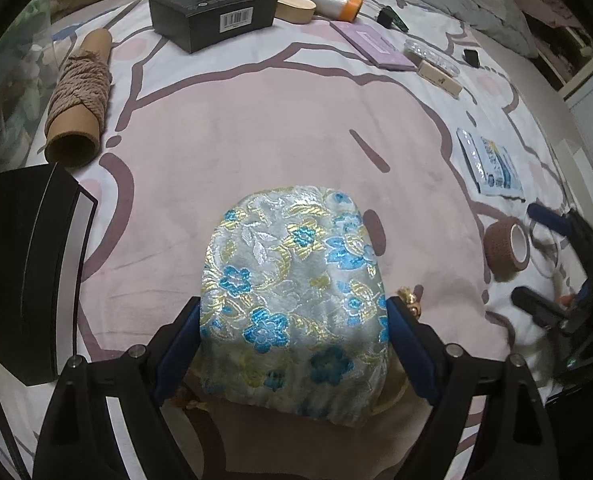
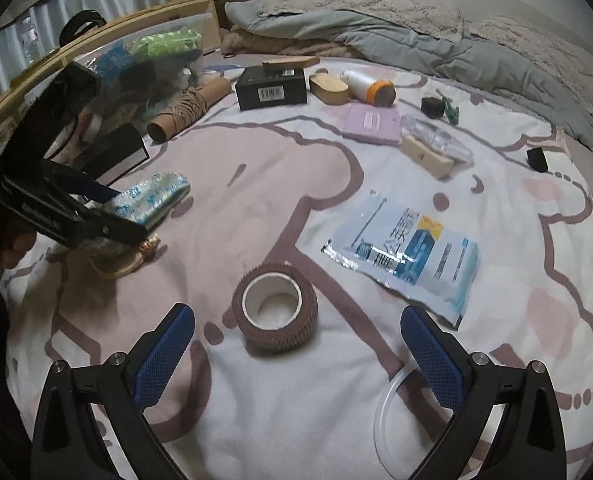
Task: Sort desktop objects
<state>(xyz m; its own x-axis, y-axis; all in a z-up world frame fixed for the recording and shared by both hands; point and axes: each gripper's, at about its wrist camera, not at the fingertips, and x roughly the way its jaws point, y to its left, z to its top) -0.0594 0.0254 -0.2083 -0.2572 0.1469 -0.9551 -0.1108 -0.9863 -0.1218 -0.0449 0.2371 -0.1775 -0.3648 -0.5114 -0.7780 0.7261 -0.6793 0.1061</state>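
The pouch (image 1: 292, 300), pale brocade with blue flowers, sits between the blue pads of the left hand-held gripper (image 1: 294, 320); both pads press its sides, so the pouch is pinched at a wide spread. It lies low over the pink-and-white bedspread (image 1: 256, 128), a gold clasp (image 1: 410, 300) showing at its right edge. In the right wrist view the pouch (image 2: 152, 198) is seen side-on, held by the left hand-held gripper (image 2: 128, 216) above the bed.

The right hand-held gripper (image 2: 296, 340) is spread wide and holds nothing. The brown tape roll (image 2: 276, 306) stands on the bedspread just ahead of its fingers, apart from both pads. A clear ring (image 2: 400, 412) lies by the right finger. A blue-and-white packet (image 2: 408, 260) lies beyond the roll to the right.

Farther back are a black box (image 2: 272, 88), a cardboard tube wound with cord (image 2: 184, 110), a white bottle with an orange cap (image 2: 366, 86) and a pink box (image 2: 372, 124).
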